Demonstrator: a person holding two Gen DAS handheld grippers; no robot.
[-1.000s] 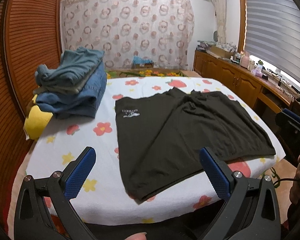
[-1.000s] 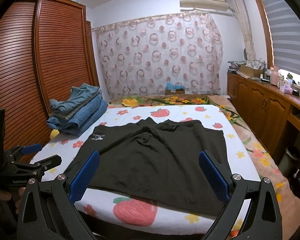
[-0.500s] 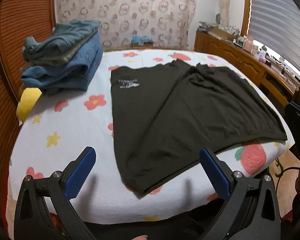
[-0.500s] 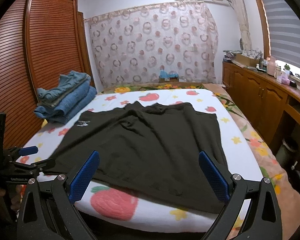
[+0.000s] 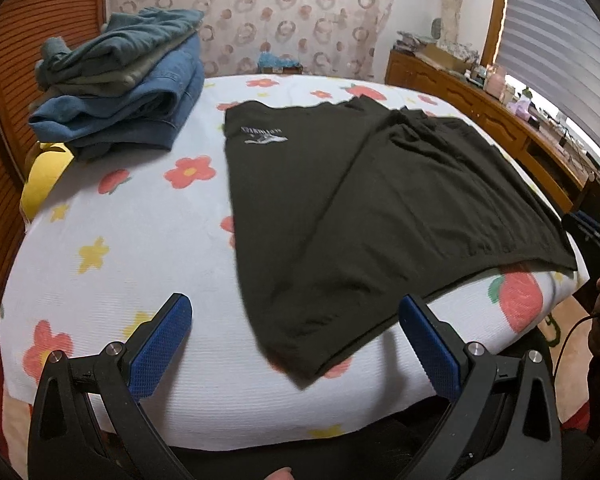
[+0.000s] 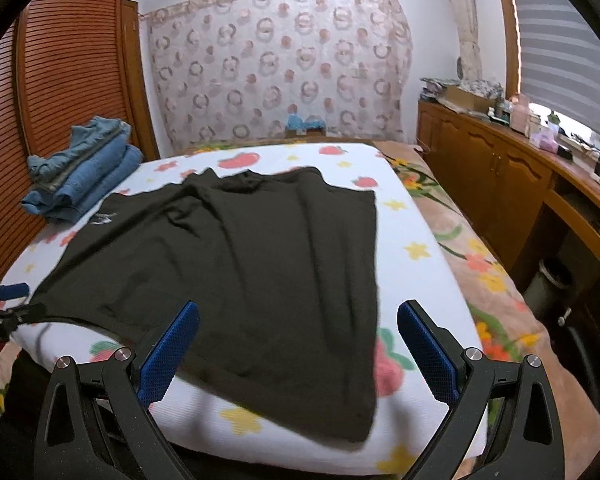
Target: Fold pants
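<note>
Dark pants (image 5: 360,208) lie spread flat on the flowered bed cover (image 5: 140,248), a small white logo near their far left corner. The same pants (image 6: 252,264) fill the middle of the right wrist view, their near hem reaching the bed's front edge. My left gripper (image 5: 296,344) hangs open just above the near left hem corner, holding nothing. My right gripper (image 6: 298,350) is open over the near right part of the hem, also holding nothing. The left gripper's tip (image 6: 12,292) shows at the left edge of the right wrist view.
A stack of folded blue jeans (image 5: 120,92) sits at the bed's far left corner, beside a wooden slatted wardrobe (image 6: 60,120). A wooden cabinet (image 6: 500,184) with clutter runs along the right wall. A patterned curtain (image 6: 280,64) hangs behind the bed.
Both grippers have moved forward and lower toward the near hem of the pants, which now look larger. Both stay open. The pants have not moved.
</note>
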